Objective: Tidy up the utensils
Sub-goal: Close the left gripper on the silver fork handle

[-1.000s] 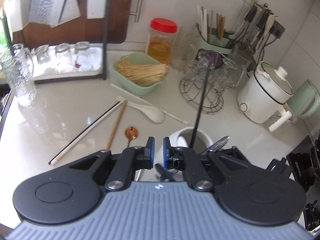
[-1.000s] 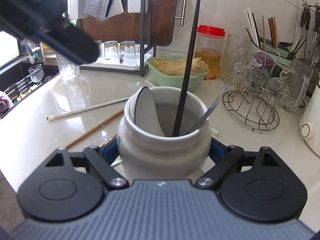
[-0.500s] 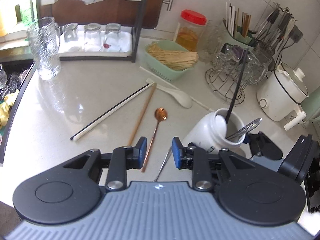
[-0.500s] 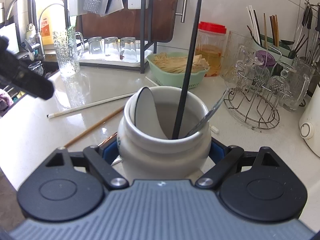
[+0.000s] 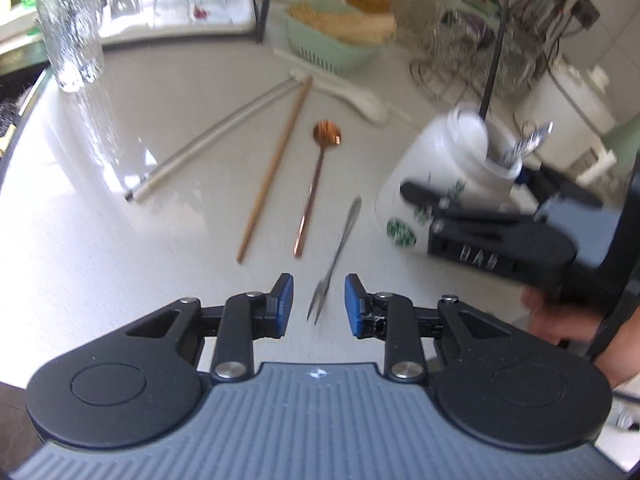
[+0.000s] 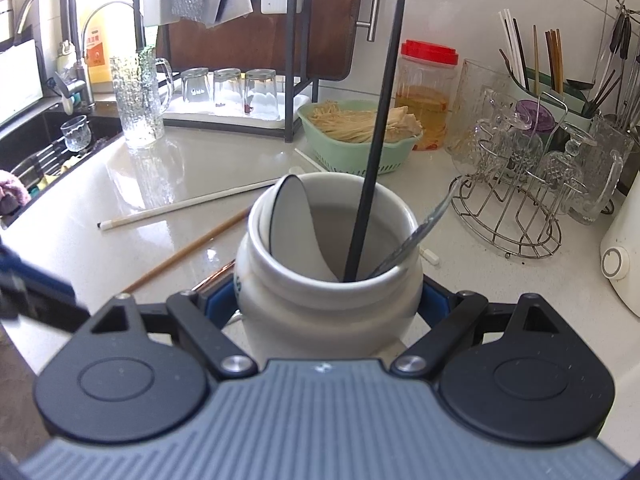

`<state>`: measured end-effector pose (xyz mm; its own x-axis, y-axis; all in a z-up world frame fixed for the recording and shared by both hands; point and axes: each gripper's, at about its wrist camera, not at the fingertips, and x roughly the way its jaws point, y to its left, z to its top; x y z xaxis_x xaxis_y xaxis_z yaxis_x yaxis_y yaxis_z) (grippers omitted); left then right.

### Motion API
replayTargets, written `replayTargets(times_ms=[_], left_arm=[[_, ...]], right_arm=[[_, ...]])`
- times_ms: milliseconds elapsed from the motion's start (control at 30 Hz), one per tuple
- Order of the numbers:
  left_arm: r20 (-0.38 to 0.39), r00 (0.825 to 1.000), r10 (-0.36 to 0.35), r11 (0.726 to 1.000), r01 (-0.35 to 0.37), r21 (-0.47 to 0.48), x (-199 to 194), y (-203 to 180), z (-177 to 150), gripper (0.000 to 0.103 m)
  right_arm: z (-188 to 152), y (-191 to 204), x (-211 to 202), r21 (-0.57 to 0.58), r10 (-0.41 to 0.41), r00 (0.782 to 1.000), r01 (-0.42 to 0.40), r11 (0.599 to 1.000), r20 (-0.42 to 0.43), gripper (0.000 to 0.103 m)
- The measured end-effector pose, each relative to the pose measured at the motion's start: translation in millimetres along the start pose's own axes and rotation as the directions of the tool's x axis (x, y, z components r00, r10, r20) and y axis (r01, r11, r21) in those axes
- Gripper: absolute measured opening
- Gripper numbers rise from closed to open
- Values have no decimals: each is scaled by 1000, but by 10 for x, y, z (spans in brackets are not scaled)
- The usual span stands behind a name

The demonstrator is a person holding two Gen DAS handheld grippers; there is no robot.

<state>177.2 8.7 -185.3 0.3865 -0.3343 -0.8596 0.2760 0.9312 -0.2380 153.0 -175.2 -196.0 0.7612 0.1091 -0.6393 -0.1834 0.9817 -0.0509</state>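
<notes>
My right gripper (image 6: 326,298) is shut on a white ceramic jar (image 6: 328,312), which holds a black chopstick (image 6: 376,140), a white spoon (image 6: 292,216) and a metal utensil (image 6: 424,228). The left wrist view shows that jar (image 5: 448,176) at the right. My left gripper (image 5: 319,282) hangs low over the counter, and its jaws have just been opening. The tines of a small fork (image 5: 338,248) lie on the counter between its pads, untouched. Beyond the fork lie a copper spoon (image 5: 316,176), a wooden chopstick (image 5: 276,164), a white chopstick (image 5: 216,140) and a white ceramic spoon (image 5: 360,98).
A green basket (image 6: 360,152) of noodles, a red-lidded jar (image 6: 428,96) and a wire rack (image 6: 516,208) of glasses stand behind. A glass pitcher (image 6: 138,100) and a tray of tumblers (image 6: 228,112) are at the back left, beside the sink (image 6: 44,148). A white cooker (image 6: 624,256) is at the right.
My left gripper has drawn back from over the jar, sunk toward the counter and opened its jaws; the fork now lies in front of it. The right gripper and jar have stayed still.
</notes>
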Motion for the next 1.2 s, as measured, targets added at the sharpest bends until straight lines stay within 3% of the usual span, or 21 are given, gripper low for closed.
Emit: replayTargets(times_ms=[333,500,567,633,1000,1200], left_arm=[[-86,996,27,997,-22,70,465,-83,-172,32],[-48,997,67,992,-62,114,524,-150,-161,30],[-53,997,61,991,-54,121,529,-165,-149,25],[-60,996,69,989,-60,135,548,-178,-128,11],[-33,997,68,994,-65,86,396,-157,-22,8],[-10,999,54,992,-52,114,169,-237,147,8]], right_arm=[[-12,-15,-10,-4,9,1000,-9,1000,-5,92],[-30,-18,-27,-1,8,1000,-8,1000,-4,92],[-39,-14,-35,-1,7,1000,-7,1000,-4,92],[-46,-13,-41,1,7,1000,-7,1000,-3,92],[-60,-12,-53,0,8,1000,-8,1000,6,92],[-70,-9,-60,2,8,1000,-8,1000,15,92]])
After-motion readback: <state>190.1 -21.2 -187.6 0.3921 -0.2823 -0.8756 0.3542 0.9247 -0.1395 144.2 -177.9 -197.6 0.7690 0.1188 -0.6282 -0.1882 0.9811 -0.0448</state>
